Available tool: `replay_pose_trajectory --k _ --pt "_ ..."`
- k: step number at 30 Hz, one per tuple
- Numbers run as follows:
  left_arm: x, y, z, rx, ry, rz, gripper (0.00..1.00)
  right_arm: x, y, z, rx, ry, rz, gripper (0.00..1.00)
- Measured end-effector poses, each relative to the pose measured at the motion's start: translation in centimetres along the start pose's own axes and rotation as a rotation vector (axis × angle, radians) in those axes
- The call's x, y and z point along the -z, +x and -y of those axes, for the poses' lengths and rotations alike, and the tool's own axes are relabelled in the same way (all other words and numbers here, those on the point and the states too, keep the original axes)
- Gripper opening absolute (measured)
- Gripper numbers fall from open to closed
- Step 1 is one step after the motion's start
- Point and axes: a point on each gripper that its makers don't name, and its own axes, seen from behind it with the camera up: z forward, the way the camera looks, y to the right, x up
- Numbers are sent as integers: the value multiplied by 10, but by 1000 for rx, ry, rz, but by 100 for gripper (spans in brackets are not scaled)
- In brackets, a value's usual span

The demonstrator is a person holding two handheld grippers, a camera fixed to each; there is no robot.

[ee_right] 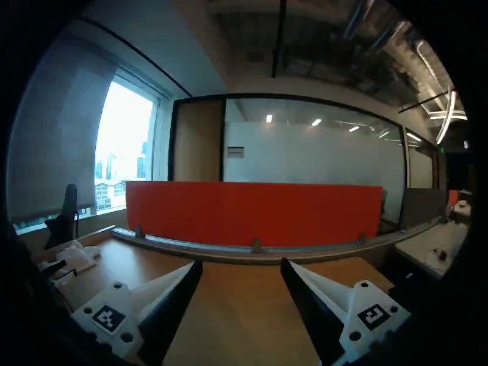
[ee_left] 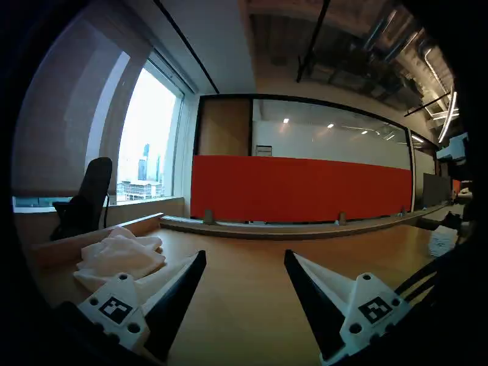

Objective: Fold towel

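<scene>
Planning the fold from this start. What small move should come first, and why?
Probably swing the left gripper, which is open, toward its left, to the towel: it lies crumpled on the desk, untouched, off to that side. The right gripper, also open, looks farther from it.

At eight o'clock, the crumpled towel (ee_left: 122,256) has its near edge hidden behind one finger (ee_left: 174,291) of the left gripper (ee_left: 244,252).
</scene>
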Motion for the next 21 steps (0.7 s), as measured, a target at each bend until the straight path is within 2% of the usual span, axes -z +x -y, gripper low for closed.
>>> replay_pose_trajectory --k 15,21 --pt "6 -18 -4 -22 1 12 95 1 -12 -2 2 -4 6 99" --pt "4 -27 -3 -33 5 27 95 2 -12 -4 5 -4 7 99"
